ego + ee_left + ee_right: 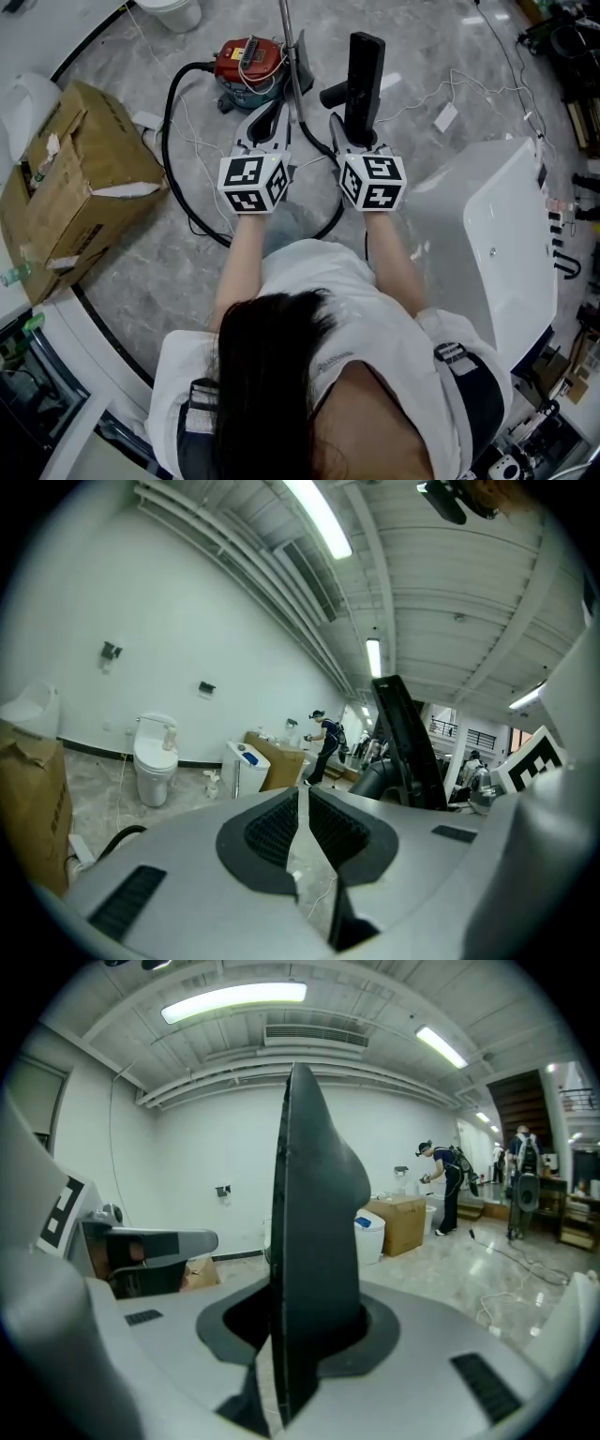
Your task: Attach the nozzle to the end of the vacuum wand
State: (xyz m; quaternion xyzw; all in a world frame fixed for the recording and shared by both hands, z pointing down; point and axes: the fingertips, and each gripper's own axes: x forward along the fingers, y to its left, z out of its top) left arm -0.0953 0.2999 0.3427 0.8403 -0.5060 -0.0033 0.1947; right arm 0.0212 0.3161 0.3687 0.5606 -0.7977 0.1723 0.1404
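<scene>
The black nozzle (314,1241) stands upright, clamped between the jaws of the right tool (353,131). Just left of it rises the thin metal wand (292,66), beside the left tool (302,799), whose jaws are nearly together and empty. The red vacuum (248,64) sits beyond on the grey floor (141,281).
</scene>
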